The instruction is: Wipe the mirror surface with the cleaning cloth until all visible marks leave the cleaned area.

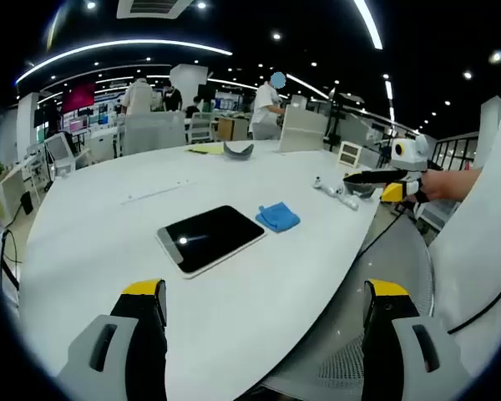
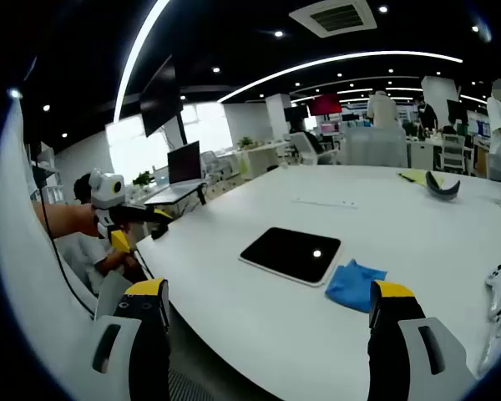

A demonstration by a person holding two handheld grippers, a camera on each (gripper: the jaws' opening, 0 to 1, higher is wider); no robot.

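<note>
The mirror is a dark rectangular slab with a pale rim, lying flat on the white table; a ceiling light glints in it. Just beyond its right corner lies the crumpled blue cleaning cloth. My left gripper hovers open at the table's near edge, short of the mirror, holding nothing. In the right gripper view the mirror and cloth lie ahead of my right gripper, which is open and bare. Each gripper appears in the other's view, held off the table's edge.
A small white object lies near the table's right edge. A yellow sheet and a grey curved piece sit at the far side. People stand among desks behind. A laptop stands on another desk.
</note>
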